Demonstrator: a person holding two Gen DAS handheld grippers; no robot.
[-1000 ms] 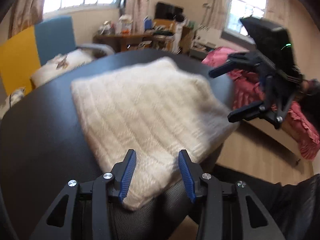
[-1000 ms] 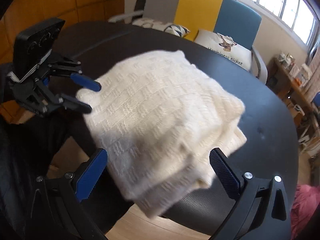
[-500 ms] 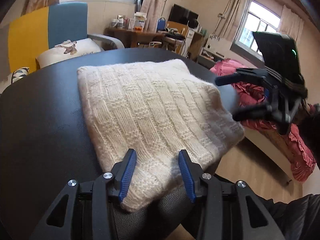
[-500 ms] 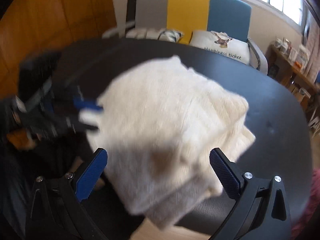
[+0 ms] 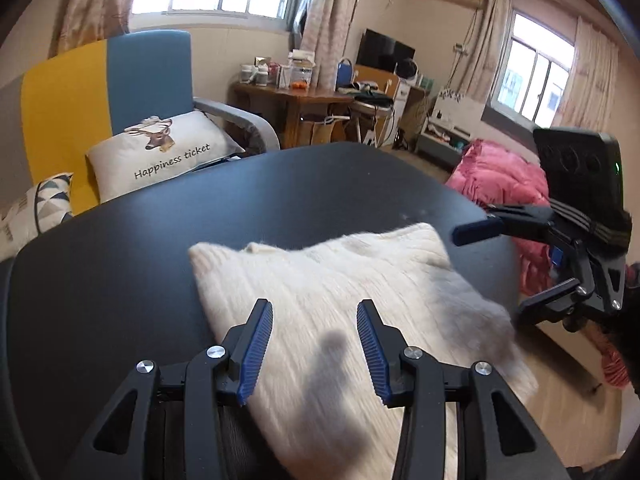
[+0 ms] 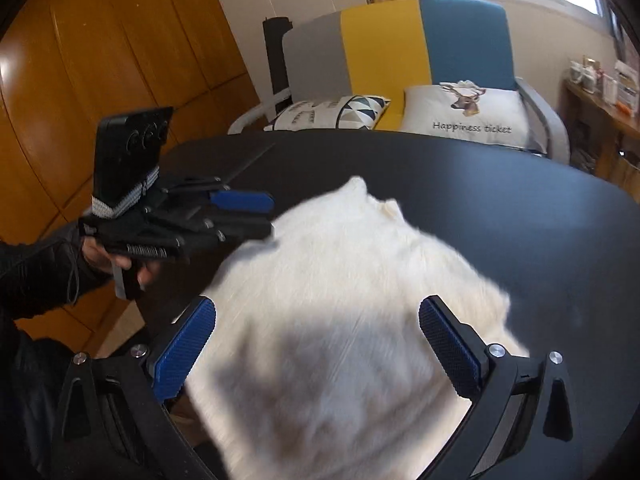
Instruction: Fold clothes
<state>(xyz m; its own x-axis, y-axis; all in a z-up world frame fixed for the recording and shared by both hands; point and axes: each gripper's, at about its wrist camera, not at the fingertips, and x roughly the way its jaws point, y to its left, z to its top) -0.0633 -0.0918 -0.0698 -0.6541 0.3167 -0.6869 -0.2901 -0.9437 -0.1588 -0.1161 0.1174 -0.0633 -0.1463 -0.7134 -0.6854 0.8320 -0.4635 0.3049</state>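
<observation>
Cream knitted sweater [image 5: 340, 292] seen already folded into compact stack, lower centre of frame, overhanging near edge of black round table [image 5: 120, 272]. Left gripper [image 5: 316, 348] and right gripper [image 6: 316, 344] held spread, nothing grasped. Folding judged nearly complete; only tidying possibly left.

White knitted sweater [image 5: 340, 292] folded on black table [image 5: 120, 264]; left gripper [image 5: 316, 344] open above.

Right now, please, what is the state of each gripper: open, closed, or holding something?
Left gripper: open, holding nothing, above the folded cream knitted sweater.
Right gripper: open wide, holding nothing, above the same sweater.
</observation>
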